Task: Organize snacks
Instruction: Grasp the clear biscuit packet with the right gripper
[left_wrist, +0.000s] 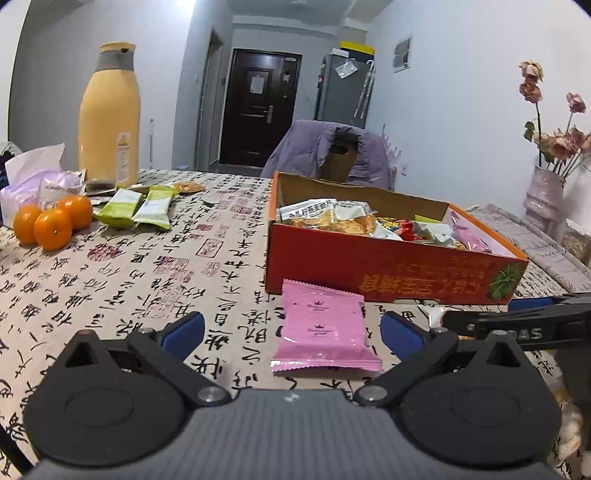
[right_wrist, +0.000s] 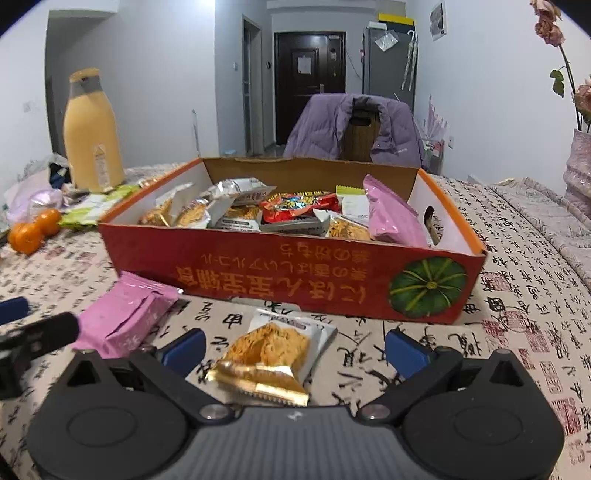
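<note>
A red cardboard box (left_wrist: 391, 273) holding several snack packets stands on the table; it also shows in the right wrist view (right_wrist: 258, 273). A pink snack packet (left_wrist: 323, 328) lies flat on the cloth in front of the box, between the open fingers of my left gripper (left_wrist: 291, 330). It also shows in the right wrist view (right_wrist: 123, 317). A white and gold packet (right_wrist: 273, 354) lies between the open fingers of my right gripper (right_wrist: 295, 349). Neither gripper holds anything. Two green packets (left_wrist: 136, 208) lie at the far left.
A tall yellow bottle (left_wrist: 109, 118) stands at the back left beside tangerines (left_wrist: 51, 221) and a tissue pack (left_wrist: 33, 177). A chair with a purple jacket (right_wrist: 354, 127) stands behind the table. A vase of dried flowers (left_wrist: 546, 177) stands on the right.
</note>
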